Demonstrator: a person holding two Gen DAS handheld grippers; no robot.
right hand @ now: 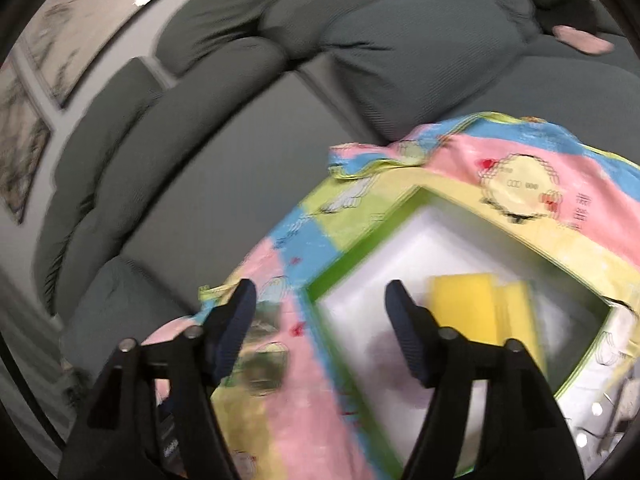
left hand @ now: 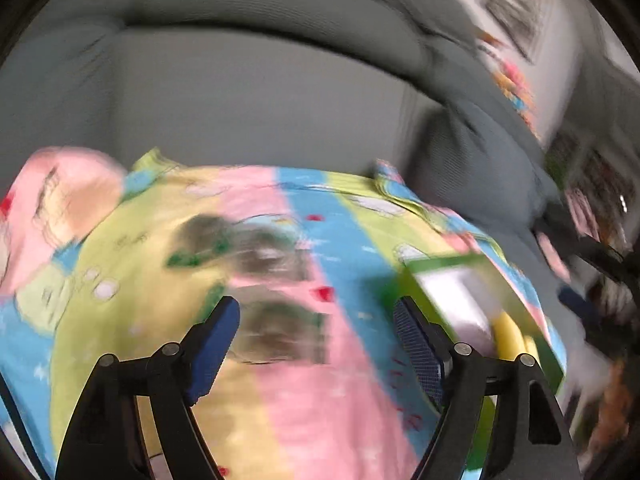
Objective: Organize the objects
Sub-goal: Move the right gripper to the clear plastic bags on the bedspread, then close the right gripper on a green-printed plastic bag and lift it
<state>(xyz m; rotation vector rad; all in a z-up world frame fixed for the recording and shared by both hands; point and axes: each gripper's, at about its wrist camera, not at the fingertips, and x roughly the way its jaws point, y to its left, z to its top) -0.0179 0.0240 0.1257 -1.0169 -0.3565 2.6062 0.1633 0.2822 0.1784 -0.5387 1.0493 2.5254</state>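
Landmark: the green-rimmed box [right hand: 400, 236], open at the top, lying on the colourful blanket [right hand: 296, 412].
Inside the box: a yellow block [right hand: 468, 304] fills the far right part; the white floor to its left is bare.
Left of the box: flat blanket [left hand: 304, 400], nothing standing on it.
Behind the box: a bare strip of grey sofa seat [right hand: 224, 184], then back cushions [right hand: 224, 80] close the way.
Right of the box: blanket folds rise above the rim.

Soft printed cloth blanket [right hand: 460, 148] over a ribbed matt fabric sofa [right hand: 240, 128]; tongs' pads [left hand: 420, 344] finely textured
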